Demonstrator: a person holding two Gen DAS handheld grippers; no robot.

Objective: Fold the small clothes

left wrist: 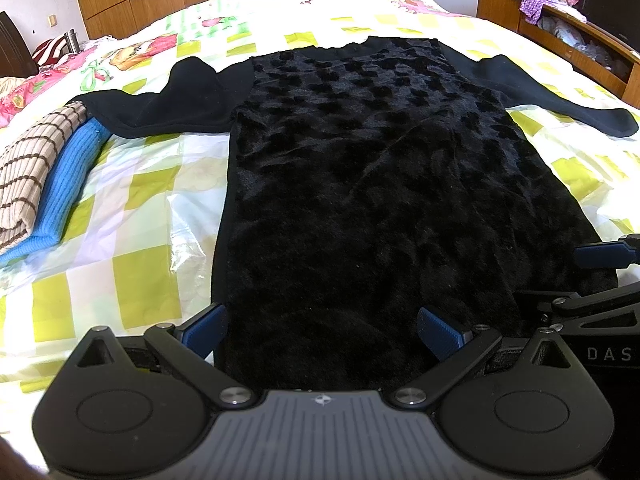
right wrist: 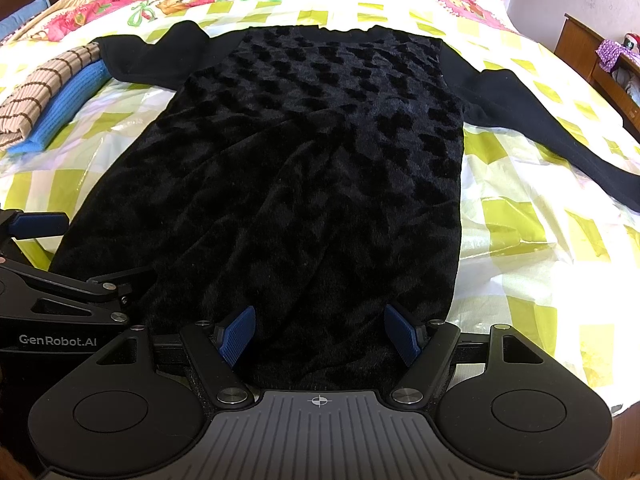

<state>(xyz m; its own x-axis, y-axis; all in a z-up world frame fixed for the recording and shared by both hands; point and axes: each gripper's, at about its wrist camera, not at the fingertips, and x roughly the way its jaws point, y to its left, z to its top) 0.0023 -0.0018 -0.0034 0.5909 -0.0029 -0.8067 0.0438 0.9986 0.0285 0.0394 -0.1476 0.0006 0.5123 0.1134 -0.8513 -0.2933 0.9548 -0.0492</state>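
Black fuzzy top (left wrist: 360,184) spread flat on checked bed (left wrist: 132,248), sleeves out. Left hand-held gripper (left wrist: 320,334) and right hand-held gripper (right wrist: 320,334) at hem, both spread, pinching nothing. Folded striped cloth (left wrist: 28,168) on blue knit (left wrist: 68,184) at left.

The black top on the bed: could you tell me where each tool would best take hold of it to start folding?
Probably the hem corners. The black top lies flat, hem nearest, sleeves spread. The left tool and right tool are open over the hem; each could come in from its own side edge.
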